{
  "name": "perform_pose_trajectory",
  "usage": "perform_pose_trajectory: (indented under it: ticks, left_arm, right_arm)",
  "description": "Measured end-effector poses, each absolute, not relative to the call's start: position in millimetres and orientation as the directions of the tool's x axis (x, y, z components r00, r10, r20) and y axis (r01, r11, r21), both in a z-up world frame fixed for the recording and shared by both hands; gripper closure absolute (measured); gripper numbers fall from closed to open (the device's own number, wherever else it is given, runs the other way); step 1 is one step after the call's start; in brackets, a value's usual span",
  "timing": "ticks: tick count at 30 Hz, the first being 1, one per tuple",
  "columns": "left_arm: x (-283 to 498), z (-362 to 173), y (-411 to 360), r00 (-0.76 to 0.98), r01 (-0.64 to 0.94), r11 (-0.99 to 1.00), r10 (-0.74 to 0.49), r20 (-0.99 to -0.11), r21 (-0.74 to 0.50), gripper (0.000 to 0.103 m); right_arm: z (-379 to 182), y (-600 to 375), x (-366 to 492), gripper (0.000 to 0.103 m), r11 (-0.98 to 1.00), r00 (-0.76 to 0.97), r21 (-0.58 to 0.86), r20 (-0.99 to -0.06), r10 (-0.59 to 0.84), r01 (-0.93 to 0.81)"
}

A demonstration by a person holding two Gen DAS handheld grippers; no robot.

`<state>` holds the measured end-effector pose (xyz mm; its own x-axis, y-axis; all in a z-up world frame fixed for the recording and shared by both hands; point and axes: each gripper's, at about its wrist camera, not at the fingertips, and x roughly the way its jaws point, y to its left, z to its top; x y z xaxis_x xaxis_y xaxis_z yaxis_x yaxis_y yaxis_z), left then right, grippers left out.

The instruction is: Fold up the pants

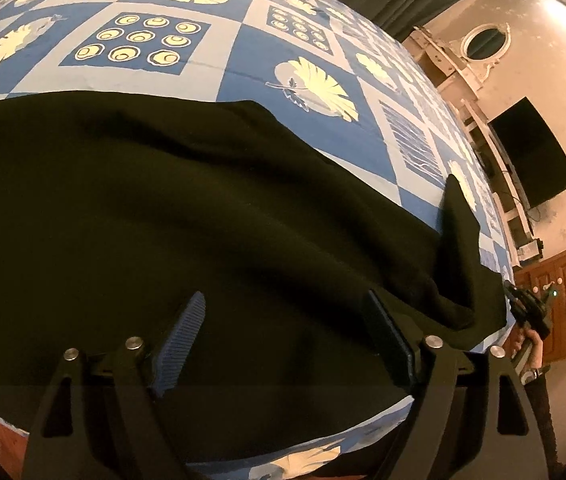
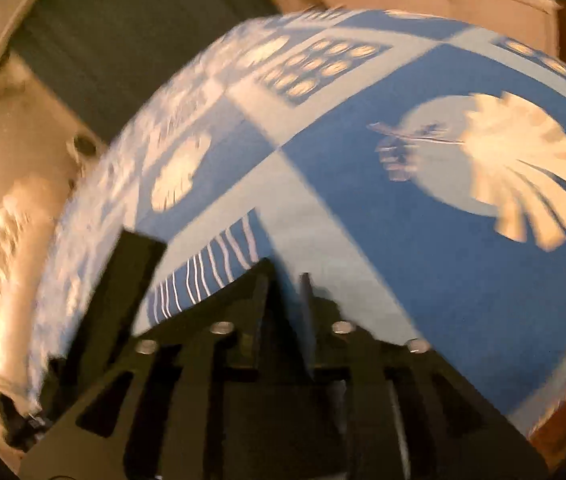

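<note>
The black pants [image 1: 171, 216] lie spread over the near part of the bed, with a raised fold [image 1: 453, 236] at their right end. My left gripper [image 1: 287, 312] is open, its fingers [image 1: 181, 336] wide apart just above the cloth, holding nothing. My right gripper [image 2: 283, 300] is nearly closed on a thin edge of the black pants [image 2: 219, 300], lifted over the bed; this view is blurred by motion. The right gripper also shows at the right edge of the left wrist view [image 1: 531, 312].
The bed carries a blue and white patterned sheet [image 1: 243, 52] with leaf prints. A dark screen [image 1: 531, 152] hangs on the wall to the right, above white shelves [image 1: 483, 128]. A wooden cabinet [image 1: 563, 296] stands beyond the bed's right end.
</note>
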<state>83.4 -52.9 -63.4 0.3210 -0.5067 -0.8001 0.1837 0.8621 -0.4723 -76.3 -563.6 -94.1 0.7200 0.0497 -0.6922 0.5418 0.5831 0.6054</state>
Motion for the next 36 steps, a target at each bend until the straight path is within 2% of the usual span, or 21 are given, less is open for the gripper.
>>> perform_pose_trajectory:
  ticks: [5,7,10,11,13,15,16,20,24,28,29,31,32,36]
  left_arm:
    - [84.7,-66.6,-54.0,0.318,0.18,0.863,-0.505,-0.802,-0.472,0.018]
    - [83.8,-67.3,-54.9,0.32,0.184,0.865,-0.501,-0.804,-0.467,0.018]
    - [82.5,-68.6,-55.9,0.32,0.198,0.867,-0.498,-0.806,-0.457,0.017]
    - [82.2,-69.5,-55.6,0.32,0.198,0.867,-0.498,-0.806,-0.457,0.017]
    - [81.6,-70.8,-54.6,0.324,0.194,0.863,-0.505,-0.8,-0.466,0.015]
    - [82.5,-73.1,-53.2,0.323,0.185,0.855,-0.519,-0.791,-0.485,0.013]
    - [83.1,-74.0,-52.5,0.323,0.176,0.851,-0.525,-0.788,-0.495,0.012]
    - [85.7,-76.2,-52.0,0.315,0.158,0.843,-0.537,-0.783,-0.515,0.009]
    - [85.6,-76.6,-53.3,0.305,0.183,0.834,-0.551,-0.777,-0.52,0.006]
    - [87.1,-77.1,-51.9,0.285,0.206,0.823,-0.568,-0.772,-0.529,0.006]
    - [86.3,-76.9,-51.3,0.29,0.207,0.822,-0.57,-0.769,-0.531,0.006]
    - [84.8,-76.0,-50.8,0.302,0.203,0.822,-0.569,-0.765,-0.532,0.006]
    - [83.9,-74.9,-50.8,0.309,0.2,0.823,-0.568,-0.763,-0.532,0.006]
    - [80.5,-66.6,-50.2,0.328,0.198,0.819,-0.572,-0.751,-0.538,0.006]
  right_arm:
    - [-108.8,-557.5,-115.2,0.058,0.532,0.72,0.68,-0.672,0.174,0.505]
    - [-110.4,-549.9,-116.9,0.102,0.598,0.655,0.593,-0.742,0.145,0.539]
    - [-97.0,-553.2,-124.7,0.103,0.628,0.594,0.45,-0.804,-0.024,0.634]
    - [-85.8,-552.0,-124.8,0.099,0.63,0.593,0.419,-0.801,-0.082,0.653]
    - [-64.8,-544.7,-117.7,0.092,0.609,0.688,0.519,-0.723,-0.06,0.599]
    - [-53.1,-533.7,-97.9,0.045,0.565,0.777,0.653,-0.628,0.031,0.505]
    - [-52.0,-525.5,-78.2,0.041,0.533,0.812,0.723,-0.574,0.108,0.439]
    - [-81.2,-501.3,5.1,0.041,0.395,0.824,0.854,-0.473,0.311,0.34]
    - [-116.0,-481.2,63.7,0.042,0.371,0.771,0.827,-0.542,0.334,0.421]
    - [-120.9,-465.8,98.7,0.043,0.435,0.752,0.787,-0.585,0.303,0.437]
    - [-122.0,-462.7,103.9,0.05,0.44,0.748,0.781,-0.593,0.298,0.444]
    - [-128.0,-455.9,113.2,0.089,0.438,0.73,0.785,-0.595,0.338,0.437]
    - [-128.9,-455.5,112.6,0.097,0.425,0.731,0.792,-0.59,0.344,0.439]
    - [-93.0,-450.5,90.3,0.097,0.478,0.785,0.794,-0.546,0.292,0.375]
